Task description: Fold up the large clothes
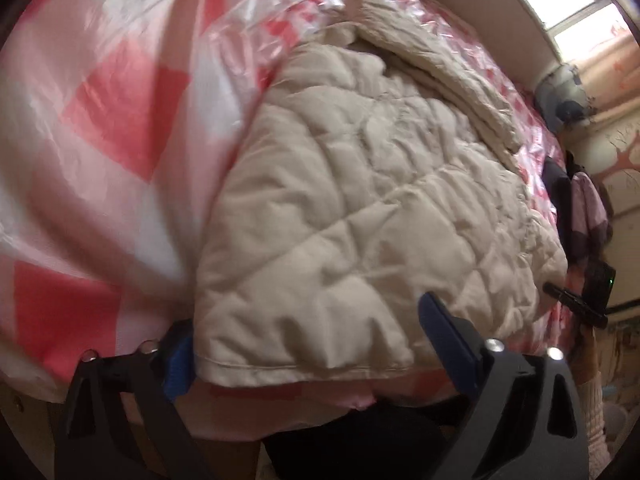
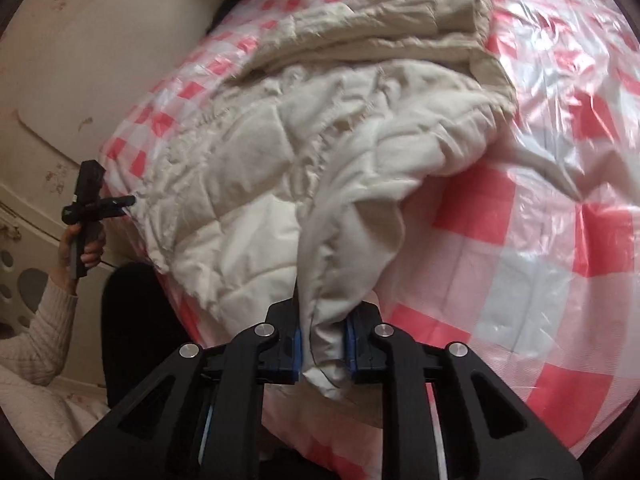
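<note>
- The quilted beige jacket (image 2: pixel 256 184) lies spread on a surface covered by a red-and-white checked plastic sheet (image 2: pixel 540 216), close to the near edge, where both hands can reach its hem without leaning over it.
- Its long axis runs from the near hem away toward the far end, where a folded cuff or collar (image 2: pixel 464 0) sits; I cannot tell which it is. The hem end points at the person.
- A near corner of the jacket is gathered into a thick fold and pulled up off the sheet; this looks like the lead corner for a fold across the body.
- The right gripper (image 2: pixel 325 354) is clenched on that bunched corner, its blue pads pressing the fabric from both sides, and the cloth drapes from there back to the pile.
- The left gripper (image 1: pixel 308 340) straddles the opposite hem corner with its jaws apart: one blue finger (image 1: pixel 178 364) is at the jacket's side edge, the other over the quilting. The pads do not seem to press yet, so it reads as lined up for a grasp, not holding.
- The same tool shows in the right wrist view, held by a hand (image 2: pixel 86 248) in a knitted cream sleeve, at the jacket's far side edge.
- Taking both hem corners would let the hem be carried toward the far end, halving the jacket along its length.
- A pale wall (image 2: pixel 104 48) borders the surface beyond the jacket.
</note>
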`<move>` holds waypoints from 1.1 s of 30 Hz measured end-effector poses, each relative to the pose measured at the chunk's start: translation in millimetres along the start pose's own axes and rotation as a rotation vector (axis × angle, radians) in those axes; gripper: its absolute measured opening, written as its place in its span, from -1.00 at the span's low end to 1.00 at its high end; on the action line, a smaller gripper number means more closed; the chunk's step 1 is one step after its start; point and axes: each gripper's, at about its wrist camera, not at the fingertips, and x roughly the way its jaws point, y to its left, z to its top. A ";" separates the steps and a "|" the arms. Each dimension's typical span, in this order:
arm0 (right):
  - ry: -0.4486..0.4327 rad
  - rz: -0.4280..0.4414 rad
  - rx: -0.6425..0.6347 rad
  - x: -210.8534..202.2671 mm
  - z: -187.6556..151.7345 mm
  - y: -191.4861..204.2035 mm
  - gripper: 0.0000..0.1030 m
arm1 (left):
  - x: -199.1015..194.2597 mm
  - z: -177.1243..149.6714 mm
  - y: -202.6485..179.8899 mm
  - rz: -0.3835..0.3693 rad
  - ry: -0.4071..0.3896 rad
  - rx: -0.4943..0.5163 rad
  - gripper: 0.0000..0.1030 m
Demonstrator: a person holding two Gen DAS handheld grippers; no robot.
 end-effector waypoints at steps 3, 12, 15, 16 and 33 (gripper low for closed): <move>-0.138 0.077 0.027 -29.0 11.8 12.9 -0.77 | -18.1 11.1 -1.7 -0.109 -0.019 -0.064 -0.46; -0.295 0.141 0.060 -108.5 30.3 42.2 -0.78 | -65.7 12.7 -21.9 0.047 -0.023 0.003 -0.01; -0.247 0.101 0.074 -91.1 23.7 42.0 -0.78 | -61.4 11.1 5.7 0.126 0.011 -0.060 0.25; -0.233 0.099 0.089 -82.5 19.2 38.9 -0.77 | -62.3 11.3 11.6 0.091 0.016 -0.098 0.25; -0.277 0.116 0.238 -33.4 -25.8 -13.8 -0.78 | -54.0 15.5 -42.5 -0.062 -0.006 0.006 -0.87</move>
